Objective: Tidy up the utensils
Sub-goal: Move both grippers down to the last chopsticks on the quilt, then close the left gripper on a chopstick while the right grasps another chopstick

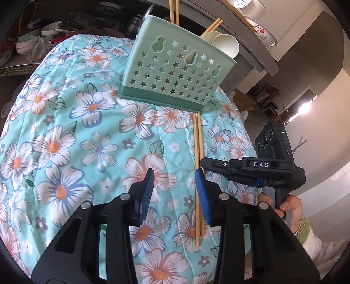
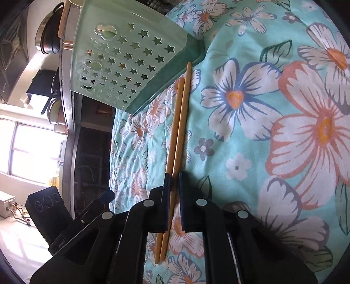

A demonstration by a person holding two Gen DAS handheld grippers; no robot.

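Observation:
A pair of wooden chopsticks lies on the floral cloth, tips near the base of a pale green star-holed utensil holder. The holder holds more chopsticks and white spoons. My left gripper is open and empty above the cloth, left of the chopsticks. My right gripper straddles the chopsticks with its jaws narrowly apart around them, just over the cloth. It shows in the left wrist view too. The holder lies beyond.
Bowls and dishes are piled beyond the table at the far left. A counter edge with a plate runs behind the holder. Pots sit on a shelf, with a window beyond.

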